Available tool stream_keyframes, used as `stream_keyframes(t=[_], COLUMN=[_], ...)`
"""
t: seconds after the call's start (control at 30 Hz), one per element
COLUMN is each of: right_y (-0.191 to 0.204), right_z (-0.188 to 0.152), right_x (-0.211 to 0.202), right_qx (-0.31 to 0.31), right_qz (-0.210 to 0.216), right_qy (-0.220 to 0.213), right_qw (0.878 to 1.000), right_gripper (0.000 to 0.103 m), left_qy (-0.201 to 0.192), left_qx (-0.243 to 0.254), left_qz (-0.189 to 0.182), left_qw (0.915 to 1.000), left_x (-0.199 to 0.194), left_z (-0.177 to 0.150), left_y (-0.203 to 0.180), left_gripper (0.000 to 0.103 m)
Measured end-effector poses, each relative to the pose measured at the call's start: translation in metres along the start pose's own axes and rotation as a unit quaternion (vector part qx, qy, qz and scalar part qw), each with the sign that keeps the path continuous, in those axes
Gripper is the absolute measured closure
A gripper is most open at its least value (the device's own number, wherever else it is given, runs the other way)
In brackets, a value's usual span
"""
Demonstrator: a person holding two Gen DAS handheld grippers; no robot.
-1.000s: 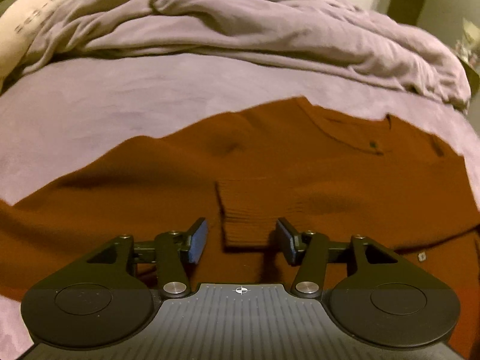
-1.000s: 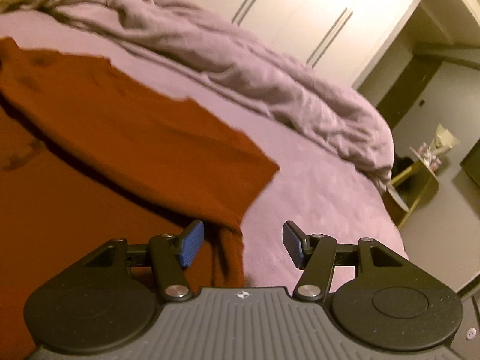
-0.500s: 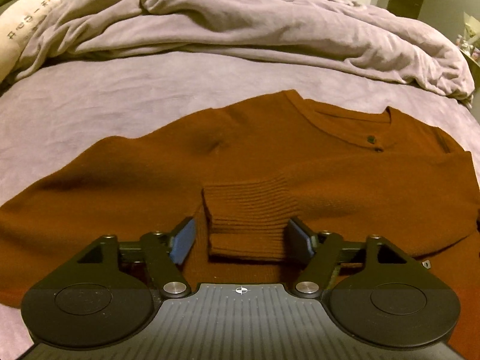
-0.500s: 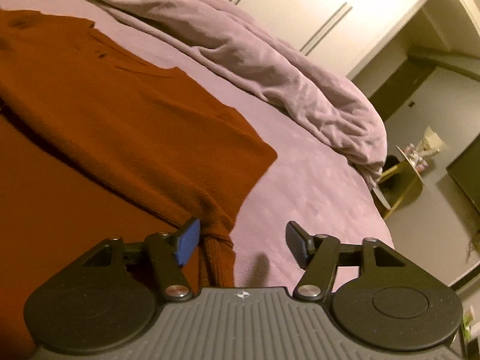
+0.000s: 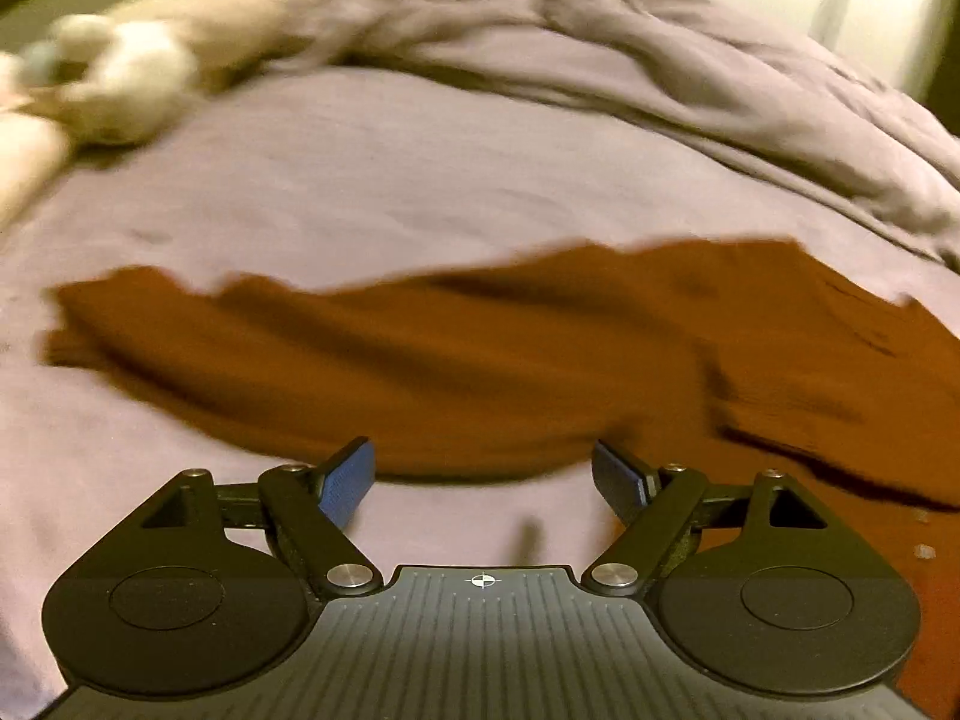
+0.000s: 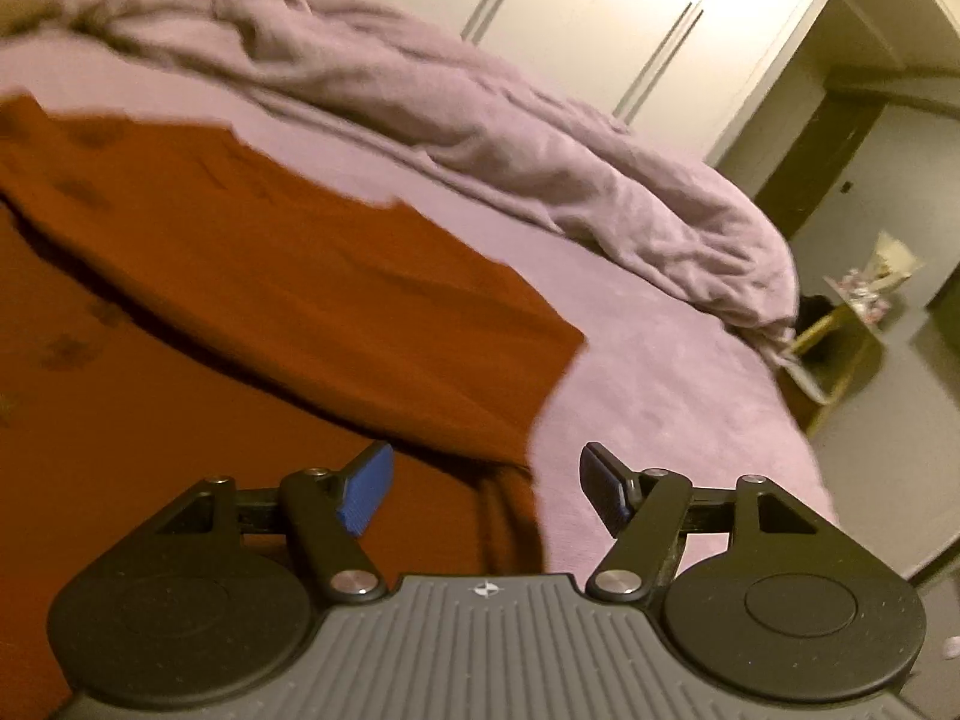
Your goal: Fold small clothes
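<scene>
We judge fold partly done: brown sweater [image 5: 480, 372] flat on bed [image 5: 360, 180], one sleeve laid across body in right view; other sleeve, body folds left. Left gripper [image 5: 483, 474] fingers opening, empty. Right gripper [image 6: 483, 486] fingers apart, over hem edge, gripping nothing. Rumpled duvet [image 6: 480, 120] at 12 o'clock, clear of sweater.

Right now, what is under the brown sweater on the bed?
Under the brown sweater lies the smooth lilac bed cover, which shows all around it. A folded part of the sweater rests on its own lower layer. Whatever is beneath the middle is covered and cannot be seen.
</scene>
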State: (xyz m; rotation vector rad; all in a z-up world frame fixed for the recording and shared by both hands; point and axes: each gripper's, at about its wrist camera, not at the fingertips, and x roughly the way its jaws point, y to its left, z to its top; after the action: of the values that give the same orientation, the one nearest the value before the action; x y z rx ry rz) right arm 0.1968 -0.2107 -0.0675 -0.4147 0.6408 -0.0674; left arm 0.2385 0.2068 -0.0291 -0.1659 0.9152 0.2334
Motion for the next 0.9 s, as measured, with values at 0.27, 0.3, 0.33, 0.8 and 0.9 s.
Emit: stream_keyframes(t=[0.27, 0.3, 0.33, 0.8, 0.9], right_y=[0.031, 0.035, 0.039, 0.053, 0.056], right_z=[-0.001, -0.002, -0.002, 0.003, 0.002], right_x=[-0.033, -0.036, -0.038, -0.03, -0.03], right_qx=[0.034, 0.034, 0.033, 0.041, 0.037], right_qz=[0.068, 0.07, 0.073, 0.071, 0.07], right_qy=[-0.004, -0.002, 0.0, 0.028, 0.03], right_qw=[0.997, 0.997, 0.997, 0.996, 0.996], right_gripper=[0.033, 0.033, 0.033, 0.033, 0.032], left_qy=[-0.075, -0.073, -0.068, -0.078, -0.093], left_qx=[-0.213, -0.236, -0.253, -0.352, -0.375], left_qz=[0.033, 0.033, 0.035, -0.022, -0.038], left_qw=[0.9736, 0.9686, 0.9645, 0.9326, 0.9215], left_x=[0.013, 0.017, 0.021, 0.061, 0.066], left_z=[-0.007, -0.009, -0.009, -0.009, -0.009], left_y=[0.158, 0.171, 0.183, 0.236, 0.241], left_gripper=[0.023, 0.028, 0.029, 0.059, 0.059])
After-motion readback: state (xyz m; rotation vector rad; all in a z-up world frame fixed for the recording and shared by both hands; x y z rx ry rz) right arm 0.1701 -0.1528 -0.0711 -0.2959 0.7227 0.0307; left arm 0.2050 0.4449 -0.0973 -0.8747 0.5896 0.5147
